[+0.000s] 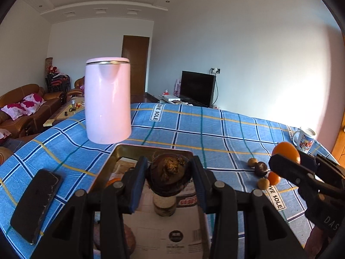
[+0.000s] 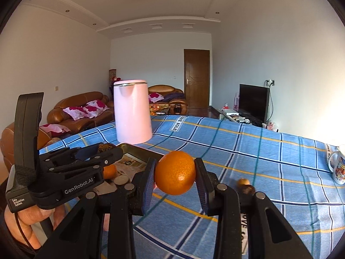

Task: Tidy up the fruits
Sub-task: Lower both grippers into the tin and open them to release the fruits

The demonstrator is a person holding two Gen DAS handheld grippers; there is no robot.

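A: Item one, left gripper [image 1: 170,172]?
B: Fingers clamped on a dark brown fruit [image 1: 169,173], held above the metal tray [image 1: 120,151] at the near left of the desk [image 1: 215,129].

A: Item two, right gripper [image 2: 175,176]?
B: Fingers clenched on an orange [image 2: 175,176], raised over the blue checked cloth, right of the tray.

A: Loose stock?
B: Small fruits [image 1: 262,173] lying together on the cloth, near right. One small orange in the tray [image 2: 109,171].

A: Other entries?
B: Pink kettle [image 1: 107,100] far behind the tray, phone [image 1: 35,205] near left, mug [image 1: 305,139] far right.
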